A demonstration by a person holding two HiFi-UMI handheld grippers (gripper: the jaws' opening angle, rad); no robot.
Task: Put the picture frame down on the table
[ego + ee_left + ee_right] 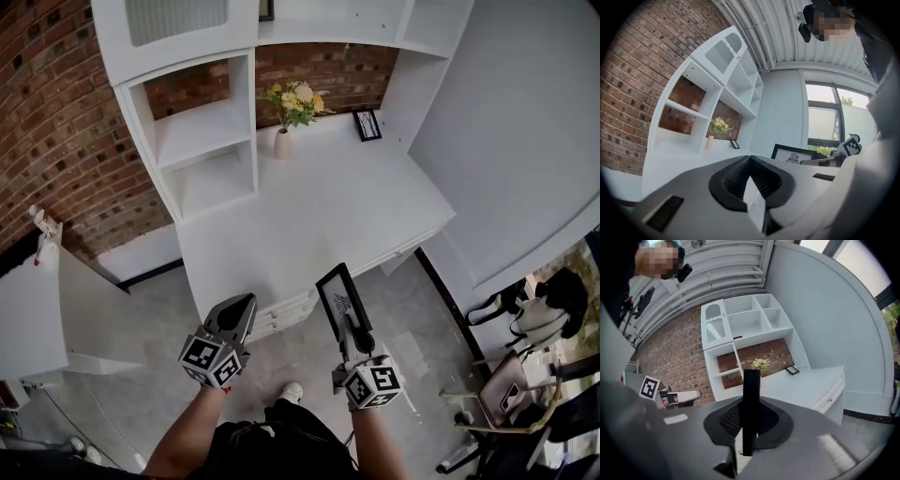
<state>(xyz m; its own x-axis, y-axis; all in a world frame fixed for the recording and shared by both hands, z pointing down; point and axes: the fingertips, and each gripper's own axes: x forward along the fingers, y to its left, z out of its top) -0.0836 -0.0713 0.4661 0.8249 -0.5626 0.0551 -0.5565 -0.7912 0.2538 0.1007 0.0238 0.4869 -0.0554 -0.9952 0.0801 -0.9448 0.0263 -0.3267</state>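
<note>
The picture frame (337,297) is black with a white print, and my right gripper (346,325) is shut on its lower edge. It stands upright in the air, just off the front edge of the white table (309,216). In the right gripper view the frame (751,399) is a black bar edge-on between the pads. The left gripper view has the frame (791,153) at its right. My left gripper (241,305) hangs shut and holds nothing, beside the table's front left corner; its pads (736,176) meet with nothing between them.
A white shelf unit (202,141) stands on the table against the brick wall. A vase of yellow flowers (286,127) and a small black frame (367,125) sit at the back. Drawers (281,314) face me. Chairs (511,375) stand at the right and a white panel (28,309) at the left.
</note>
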